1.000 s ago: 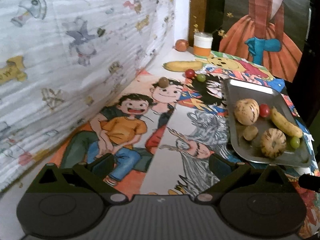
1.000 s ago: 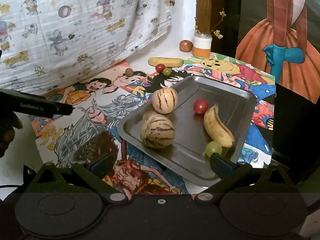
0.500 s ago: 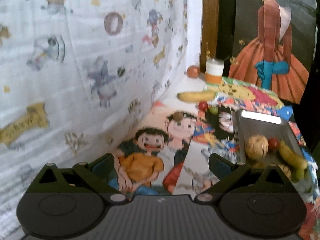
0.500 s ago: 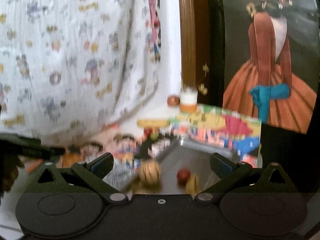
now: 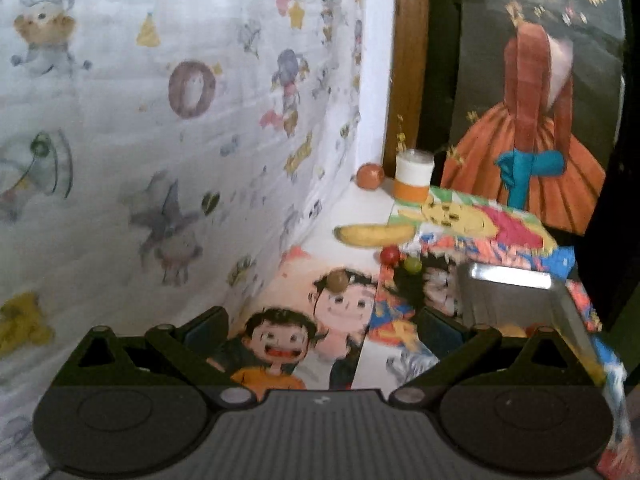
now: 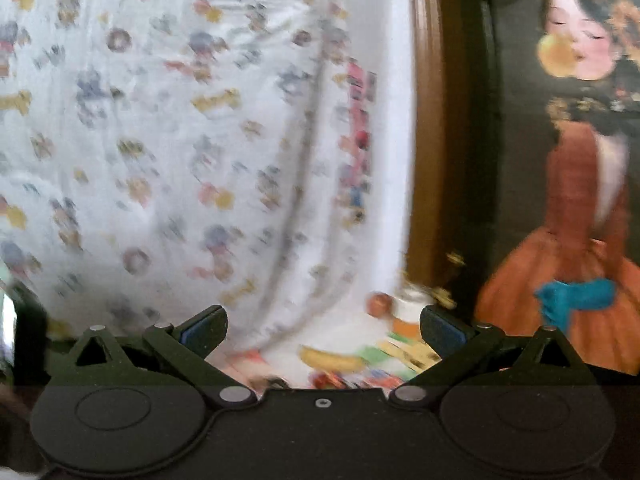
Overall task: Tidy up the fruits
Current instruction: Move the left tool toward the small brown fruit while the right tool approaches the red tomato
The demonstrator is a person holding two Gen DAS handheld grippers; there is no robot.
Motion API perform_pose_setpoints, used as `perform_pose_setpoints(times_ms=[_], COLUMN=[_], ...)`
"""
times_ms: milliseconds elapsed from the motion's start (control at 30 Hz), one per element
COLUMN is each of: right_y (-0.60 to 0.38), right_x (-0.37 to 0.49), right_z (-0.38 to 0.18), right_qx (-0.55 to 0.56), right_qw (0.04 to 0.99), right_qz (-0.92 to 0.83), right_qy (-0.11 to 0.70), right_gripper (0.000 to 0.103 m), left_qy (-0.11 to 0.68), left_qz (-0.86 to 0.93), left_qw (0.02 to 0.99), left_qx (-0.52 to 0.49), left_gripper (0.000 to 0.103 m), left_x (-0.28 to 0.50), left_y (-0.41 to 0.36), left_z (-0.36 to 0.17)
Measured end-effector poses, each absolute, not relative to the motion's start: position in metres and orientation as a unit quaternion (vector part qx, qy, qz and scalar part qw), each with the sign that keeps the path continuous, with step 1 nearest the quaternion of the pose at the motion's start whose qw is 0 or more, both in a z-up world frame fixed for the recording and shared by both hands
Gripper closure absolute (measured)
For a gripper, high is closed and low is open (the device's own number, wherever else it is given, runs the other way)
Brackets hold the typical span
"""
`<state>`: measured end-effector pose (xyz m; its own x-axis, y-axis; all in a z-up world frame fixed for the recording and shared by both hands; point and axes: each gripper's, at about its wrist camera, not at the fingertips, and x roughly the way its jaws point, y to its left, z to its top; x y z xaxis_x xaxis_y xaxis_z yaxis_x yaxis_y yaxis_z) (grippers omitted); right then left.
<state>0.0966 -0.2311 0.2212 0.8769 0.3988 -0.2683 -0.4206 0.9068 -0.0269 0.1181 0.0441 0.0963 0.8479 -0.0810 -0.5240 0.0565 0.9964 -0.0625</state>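
Banana [image 5: 374, 235] lies on tabletop [image 5: 360, 208] far back, near white wall cloth [image 5: 160, 120]. Small red fruit [image 5: 390, 255], green one [image 5: 413, 265] and brown one [image 5: 337, 279] sit just in front of it. Round reddish fruit [image 5: 370, 176] waits beside orange-white cup [image 5: 414, 176]. Metal tray [image 5: 508, 280] at right, mostly hidden.

Banana looks soft, bruises easy: hold gently at middle. Little round ones light, may roll.

Left claw [image 5: 322, 322] spread wide, holding nothing, pointing forward above tabletop. Right claw [image 6: 322, 326] spread wide too, nothing in it, tipped up toward wall; view blurry.
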Motion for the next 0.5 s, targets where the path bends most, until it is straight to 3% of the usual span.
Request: perform_pose_setpoints(times_ms=[200, 500], right_y=[-0.209, -0.194], right_x=[0.139, 0.199], right_z=[0.246, 0.206], right_qx=[-0.036, -0.09], right_qw=[0.962, 0.945], right_qz=[0.245, 0.252], right_qy=[0.113, 0.187], right_gripper=[0.001, 0.001], left_qy=[0.259, 0.297], left_qz=[-0.046, -0.044], left_qw=[0.963, 0.952], left_qx=[-0.051, -0.056], left_gripper=[0.0, 0.0], left_x=[0.135, 0.166], left_y=[0.038, 0.02], left_z=[0.105, 0.075])
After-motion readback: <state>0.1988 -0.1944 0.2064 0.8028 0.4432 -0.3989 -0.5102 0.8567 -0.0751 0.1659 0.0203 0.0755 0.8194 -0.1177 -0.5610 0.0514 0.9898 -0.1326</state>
